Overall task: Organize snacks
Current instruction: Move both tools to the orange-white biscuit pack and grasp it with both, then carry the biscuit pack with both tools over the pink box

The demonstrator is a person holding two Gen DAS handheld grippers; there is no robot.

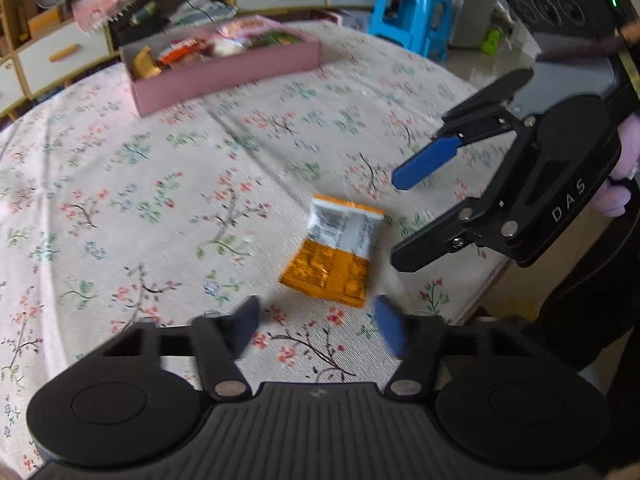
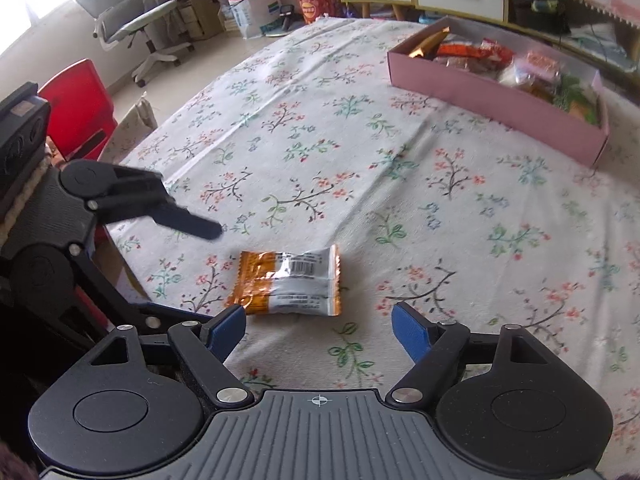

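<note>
Floral-clothed table [image 2: 360, 128], orange-and-white snack packet [image 1: 334, 254] lying flat near its front edge, left gripper [image 1: 318, 326] and right gripper [image 2: 320, 330] poised just short of it — jaws of both parted, nothing held, pink snack box [image 2: 500, 98] well apart behind — already filled with packets.
</note>
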